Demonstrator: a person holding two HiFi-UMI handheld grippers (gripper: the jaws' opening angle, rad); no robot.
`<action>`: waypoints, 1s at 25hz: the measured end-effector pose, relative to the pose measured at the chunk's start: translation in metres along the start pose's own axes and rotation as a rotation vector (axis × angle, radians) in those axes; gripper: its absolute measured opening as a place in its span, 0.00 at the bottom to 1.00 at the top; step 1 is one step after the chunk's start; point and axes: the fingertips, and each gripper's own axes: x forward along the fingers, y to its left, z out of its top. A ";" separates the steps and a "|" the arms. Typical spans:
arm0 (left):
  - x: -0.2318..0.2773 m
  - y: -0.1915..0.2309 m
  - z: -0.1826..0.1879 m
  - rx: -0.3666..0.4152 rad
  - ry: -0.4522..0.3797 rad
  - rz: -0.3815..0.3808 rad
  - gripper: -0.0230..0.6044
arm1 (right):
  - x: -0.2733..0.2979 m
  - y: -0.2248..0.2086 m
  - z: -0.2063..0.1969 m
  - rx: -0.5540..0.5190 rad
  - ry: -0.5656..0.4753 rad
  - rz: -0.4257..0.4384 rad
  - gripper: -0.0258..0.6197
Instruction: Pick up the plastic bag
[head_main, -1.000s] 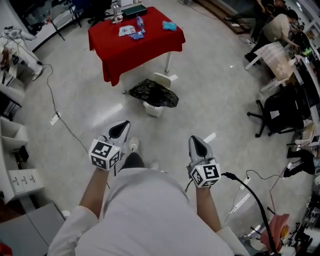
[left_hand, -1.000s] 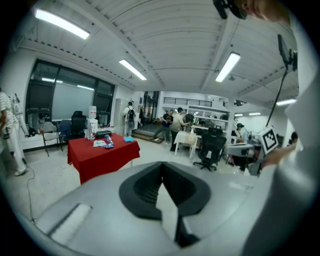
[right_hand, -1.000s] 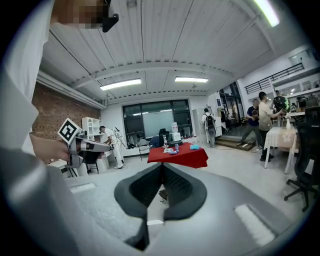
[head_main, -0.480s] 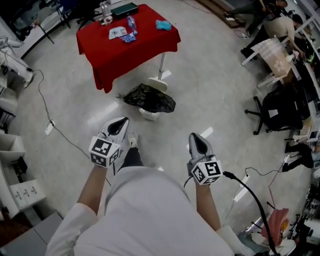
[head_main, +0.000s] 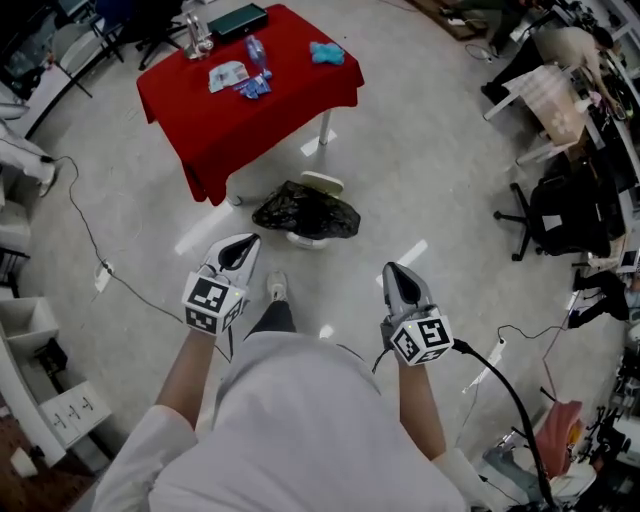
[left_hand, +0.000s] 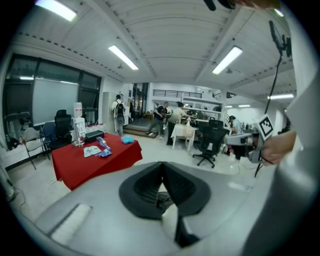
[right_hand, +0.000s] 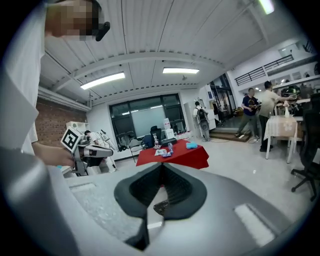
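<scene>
A black plastic bag (head_main: 306, 211) lines a small white bin on the floor beside the red-clothed table (head_main: 250, 90). My left gripper (head_main: 240, 253) is held in front of my body, short of the bag and to its left, jaws shut and empty. My right gripper (head_main: 398, 283) hangs to the bag's right and nearer to me, also shut with nothing in it. A dark sliver of the bag (left_hand: 163, 201) shows through the gap under the left gripper (left_hand: 161, 167), and the bag (right_hand: 160, 206) also shows beneath the right gripper (right_hand: 161, 169).
A white round lid (head_main: 321, 183) lies just behind the bin. Cables (head_main: 85, 230) run across the floor at left. Black office chairs (head_main: 560, 215) and desks stand at right, with people (left_hand: 170, 117) further back. Bottles and small items (head_main: 240, 75) lie on the table.
I have walked forward: the bag and red table have come nearer and shifted in the head view. Both grippers stay shut and held in the same pose before me.
</scene>
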 end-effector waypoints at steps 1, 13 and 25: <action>0.004 0.008 0.002 0.005 0.004 -0.010 0.04 | 0.009 0.002 0.001 0.007 0.006 0.007 0.04; 0.058 0.084 -0.014 0.017 0.079 -0.112 0.04 | 0.093 -0.003 -0.015 0.006 0.106 -0.043 0.04; 0.138 0.103 -0.065 -0.068 0.141 -0.021 0.04 | 0.153 -0.067 -0.067 -0.007 0.242 0.022 0.04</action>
